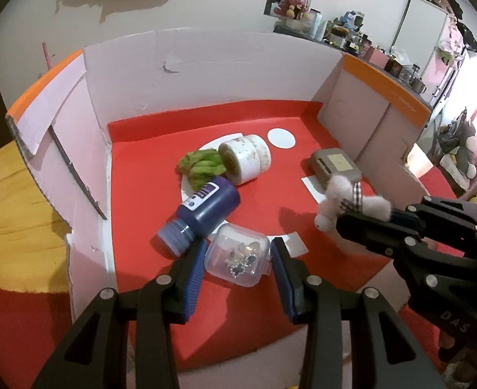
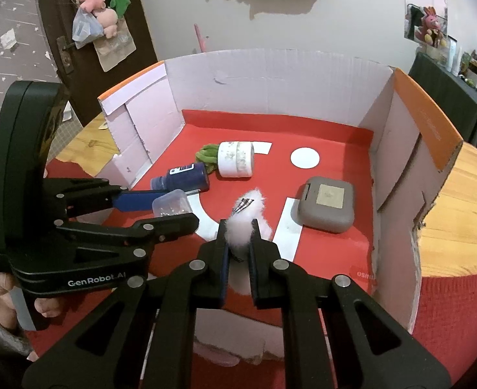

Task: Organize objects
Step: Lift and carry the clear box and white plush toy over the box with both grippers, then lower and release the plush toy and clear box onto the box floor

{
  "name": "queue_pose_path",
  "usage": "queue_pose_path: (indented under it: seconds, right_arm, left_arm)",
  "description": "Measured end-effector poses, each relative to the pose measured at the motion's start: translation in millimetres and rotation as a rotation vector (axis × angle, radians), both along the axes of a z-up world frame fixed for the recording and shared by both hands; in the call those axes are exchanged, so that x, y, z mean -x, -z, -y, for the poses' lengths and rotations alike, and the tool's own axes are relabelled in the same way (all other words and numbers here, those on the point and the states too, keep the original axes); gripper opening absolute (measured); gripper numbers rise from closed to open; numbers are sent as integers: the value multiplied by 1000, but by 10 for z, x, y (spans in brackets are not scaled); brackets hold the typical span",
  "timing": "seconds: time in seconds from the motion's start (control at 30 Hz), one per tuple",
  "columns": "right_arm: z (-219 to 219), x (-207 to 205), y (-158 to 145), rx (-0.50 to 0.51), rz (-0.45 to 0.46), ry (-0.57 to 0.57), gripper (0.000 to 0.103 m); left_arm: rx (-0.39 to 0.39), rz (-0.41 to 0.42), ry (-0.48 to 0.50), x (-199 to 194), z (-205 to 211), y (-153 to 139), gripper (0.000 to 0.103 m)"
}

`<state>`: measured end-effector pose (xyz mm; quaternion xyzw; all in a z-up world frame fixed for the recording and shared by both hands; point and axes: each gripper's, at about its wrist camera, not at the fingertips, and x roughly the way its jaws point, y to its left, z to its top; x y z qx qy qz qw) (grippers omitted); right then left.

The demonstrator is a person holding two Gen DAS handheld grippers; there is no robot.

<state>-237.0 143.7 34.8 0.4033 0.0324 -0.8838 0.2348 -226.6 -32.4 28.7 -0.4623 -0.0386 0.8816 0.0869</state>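
Right tool (image 2: 238,236) is seen narrowed onto a white plush (image 2: 245,218), held above the red mat (image 2: 329,246); the plush's lower part is hidden betw. the fingers in the right view. In the left view the same plush (image 1: 345,204) is shown w/ a checked ribbon, head pointing down.

Left tool (image 1: 237,259) is spread wide around a clear box (image 1: 236,254); contact w/ the pads can't be made out. Box contents are too small to identify. In the right view the box (image 2: 172,202) is partly covered by a finger.

Blue bottle (image 1: 204,209) lies on its side beside the box, partly on a white disc (image 1: 189,191). A white roll (image 1: 244,159) and green bundle (image 1: 201,165) rest there too. Grey case (image 2: 327,204) lies right, apart; its label isn't legible. All are enclosed by a cardboard box wall (image 2: 270,77).
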Motion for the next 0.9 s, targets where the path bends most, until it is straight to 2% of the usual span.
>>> queue_pose_path:
  seconds: [0.4, 0.9]
  right_arm:
    - [78, 128, 41, -39, -14, -3, 9]
    - [134, 197, 77, -1, 28, -22, 10]
  left_arm:
    - [4, 5, -20, 157, 52, 15, 42]
    - [-4, 4, -29, 186, 58, 21, 42]
